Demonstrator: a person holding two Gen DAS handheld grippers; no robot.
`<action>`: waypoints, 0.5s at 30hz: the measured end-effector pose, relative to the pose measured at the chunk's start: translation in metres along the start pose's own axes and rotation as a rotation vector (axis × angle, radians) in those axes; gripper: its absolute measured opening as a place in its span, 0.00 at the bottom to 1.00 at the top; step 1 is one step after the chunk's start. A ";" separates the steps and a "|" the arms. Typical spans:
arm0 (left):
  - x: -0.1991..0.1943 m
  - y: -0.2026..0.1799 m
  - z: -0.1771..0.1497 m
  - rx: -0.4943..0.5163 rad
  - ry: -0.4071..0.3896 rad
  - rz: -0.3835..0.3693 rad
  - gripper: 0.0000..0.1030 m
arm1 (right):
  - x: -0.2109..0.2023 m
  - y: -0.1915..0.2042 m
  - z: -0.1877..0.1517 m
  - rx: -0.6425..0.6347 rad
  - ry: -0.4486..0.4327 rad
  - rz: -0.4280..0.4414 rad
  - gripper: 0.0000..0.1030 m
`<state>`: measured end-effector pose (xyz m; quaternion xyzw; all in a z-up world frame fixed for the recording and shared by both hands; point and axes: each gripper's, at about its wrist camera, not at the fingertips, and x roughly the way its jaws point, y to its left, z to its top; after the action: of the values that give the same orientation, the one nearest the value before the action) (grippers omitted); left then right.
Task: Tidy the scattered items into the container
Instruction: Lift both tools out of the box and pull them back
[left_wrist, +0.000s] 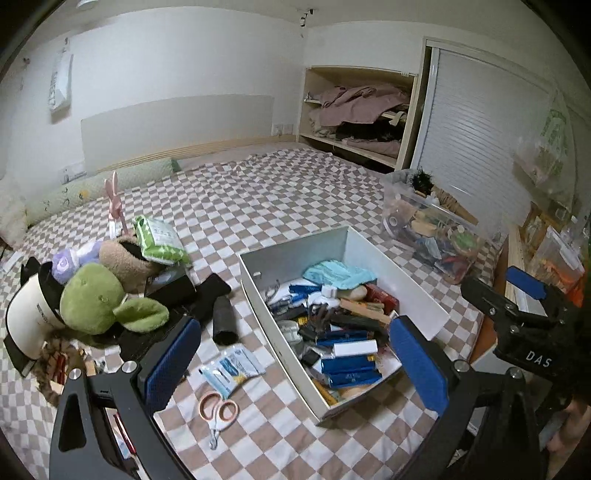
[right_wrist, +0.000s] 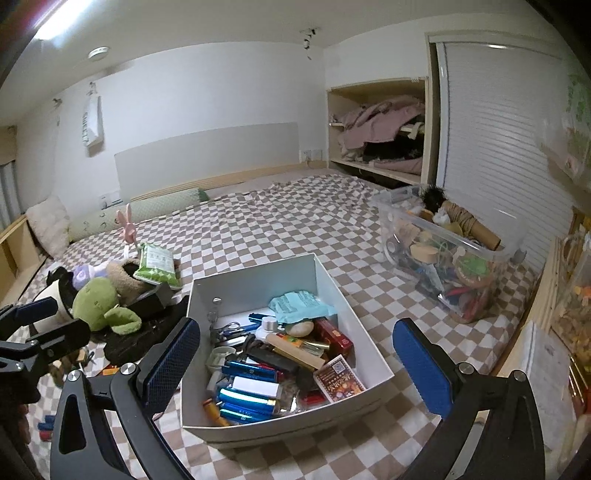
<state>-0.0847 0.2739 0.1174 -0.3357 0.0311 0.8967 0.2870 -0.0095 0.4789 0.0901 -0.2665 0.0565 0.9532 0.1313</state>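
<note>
A white cardboard box (left_wrist: 258, 291) (right_wrist: 332, 291) full of several small items sits on the checkered bed. To its left lie pink-handled scissors (left_wrist: 218, 410), a blue-white packet (left_wrist: 232, 367), a black tube (left_wrist: 224, 319), a green plush (left_wrist: 99, 302) (right_wrist: 99, 302) and a green wipes pack (left_wrist: 160, 240) (right_wrist: 155, 264). My left gripper (left_wrist: 295, 365) is open and empty, above the box's near left side. My right gripper (right_wrist: 295, 369) is open and empty, above the box's front. The right gripper also shows at the right in the left wrist view (left_wrist: 517, 306).
A clear plastic bin (left_wrist: 436, 229) (right_wrist: 450, 251) of odds and ends stands at the right on the bed. A white kettle-like object (left_wrist: 27, 317) and dark clothes lie in the left pile. Shelves (right_wrist: 569, 332) run along the bed's right edge.
</note>
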 end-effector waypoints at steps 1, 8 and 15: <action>0.000 0.000 -0.002 -0.007 0.007 -0.006 1.00 | -0.001 0.002 -0.001 -0.005 -0.001 0.004 1.00; -0.011 0.004 -0.013 -0.011 0.000 0.039 1.00 | -0.013 0.014 -0.010 -0.044 -0.012 0.029 1.00; -0.018 0.013 -0.024 -0.024 0.003 0.078 1.00 | -0.024 0.025 -0.018 -0.078 -0.018 0.055 1.00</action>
<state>-0.0664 0.2482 0.1085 -0.3388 0.0339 0.9070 0.2477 0.0124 0.4467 0.0882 -0.2613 0.0252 0.9602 0.0952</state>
